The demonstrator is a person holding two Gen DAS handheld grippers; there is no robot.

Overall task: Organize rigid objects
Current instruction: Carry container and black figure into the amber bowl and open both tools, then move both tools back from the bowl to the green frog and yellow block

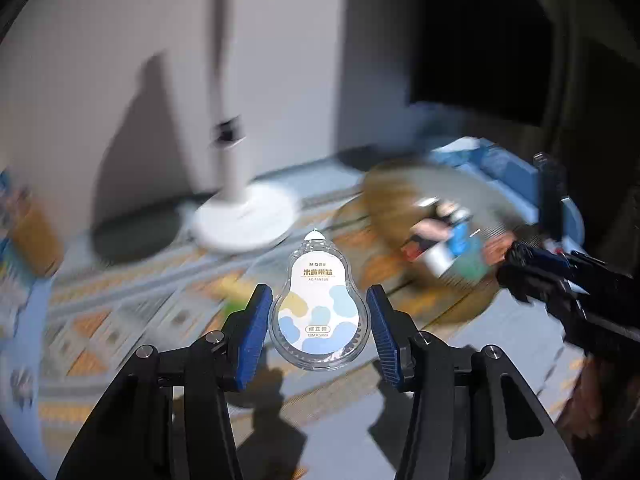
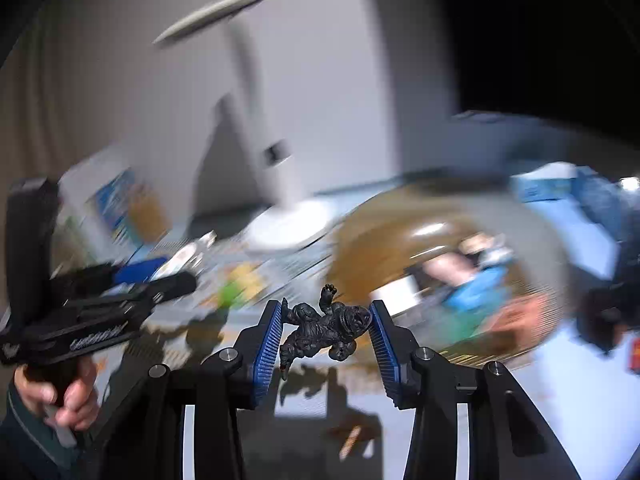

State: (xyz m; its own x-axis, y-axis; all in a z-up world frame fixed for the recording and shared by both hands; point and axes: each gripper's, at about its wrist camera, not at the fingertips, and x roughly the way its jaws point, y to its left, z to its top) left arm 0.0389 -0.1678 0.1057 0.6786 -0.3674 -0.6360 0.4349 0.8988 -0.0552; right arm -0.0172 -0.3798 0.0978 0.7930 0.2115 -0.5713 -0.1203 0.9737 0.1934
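Note:
In the left wrist view my left gripper [image 1: 319,322] is shut on a pear-shaped clear correction tape case [image 1: 319,308] with a white, blue and tan label, held above the patterned mat. In the right wrist view my right gripper [image 2: 325,334] is shut on a small black monster figurine [image 2: 324,328], which lies sideways between the blue pads. A round brown basket [image 1: 404,204] holding several blurred items sits ahead to the right in both views, also seen as the basket [image 2: 380,240]. The right gripper shows at the right edge as a black tool [image 1: 560,280].
A white lamp base [image 1: 244,216] with an upright stem stands on the patterned mat [image 1: 120,320] by the wall. Blue boxes [image 1: 500,168] lie behind the basket. A hand [image 2: 60,396] holds the other gripper at the lower left. A small green object [image 2: 230,294] lies on the mat.

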